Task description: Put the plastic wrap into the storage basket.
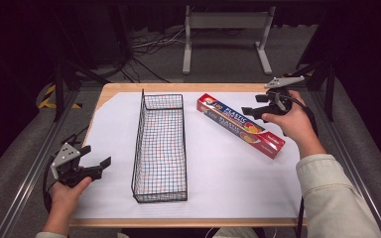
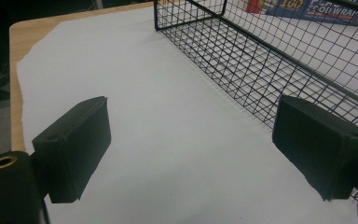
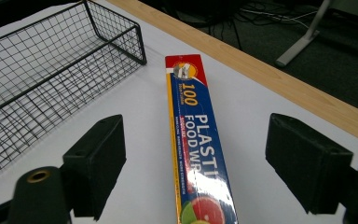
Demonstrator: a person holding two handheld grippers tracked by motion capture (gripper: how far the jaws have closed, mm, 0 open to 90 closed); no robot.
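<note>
A long red and blue box of plastic food wrap point(image 1: 240, 125) lies slantwise on the white sheet, right of a black wire basket point(image 1: 159, 146). My right gripper point(image 1: 252, 110) hangs open over the box's middle, one jaw on each side of it; in the right gripper view the box point(image 3: 197, 140) runs up between the two pads point(image 3: 98, 163). My left gripper point(image 1: 95, 158) is open at the table's left, near the basket's near end, with nothing between its jaws. The left gripper view shows the basket's wire wall point(image 2: 270, 60) to the right.
The basket is empty and stands lengthwise in the middle of the white sheet point(image 1: 223, 168). A wooden table edge point(image 1: 178, 87) runs along the far side, with metal legs and cables on the floor beyond.
</note>
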